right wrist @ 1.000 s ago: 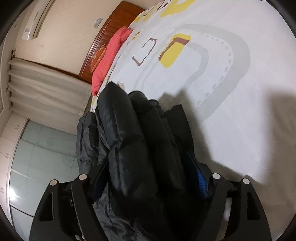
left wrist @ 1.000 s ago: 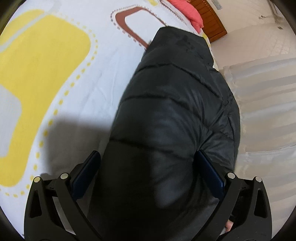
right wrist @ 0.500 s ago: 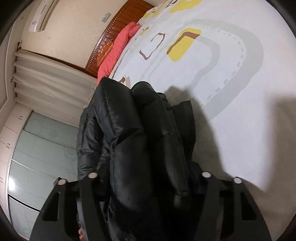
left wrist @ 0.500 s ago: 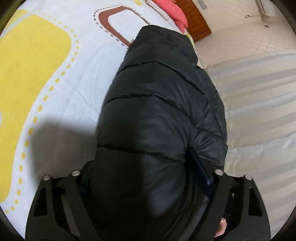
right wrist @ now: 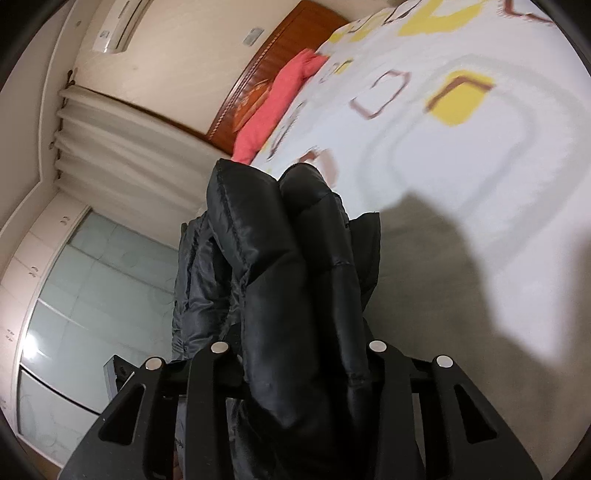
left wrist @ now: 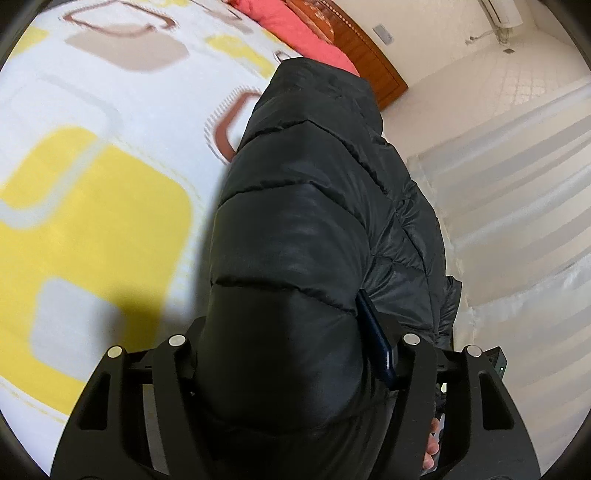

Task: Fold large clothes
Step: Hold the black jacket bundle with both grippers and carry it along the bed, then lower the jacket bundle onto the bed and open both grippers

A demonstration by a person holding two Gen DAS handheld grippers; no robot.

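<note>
Cream walls and pale pleated curtains close the room behind us, with frosted glass sliding doors low at the left of the right wrist view. Most of both views is filled by the bed's white cover printed with yellow, brown and grey rounded squares, soft and faintly wrinkled. At its head edge we see a carved reddish wooden headboard and a coral-red pillow against it. Compared with a second ago, more of the wall and headboard shows, and the cover looks blurred.

Over the cover's near edge, toward the curtain side, we hold up the black quilted puffer jacket, glossy and stitched into fat horizontal tubes. Our left gripper is closing on a thick bulging fold, its blue pad pressed into the fabric; a second ago those jaws stood wide of it. Our right gripper is closing too, clamped on a bunched double fold, narrower than before.
</note>
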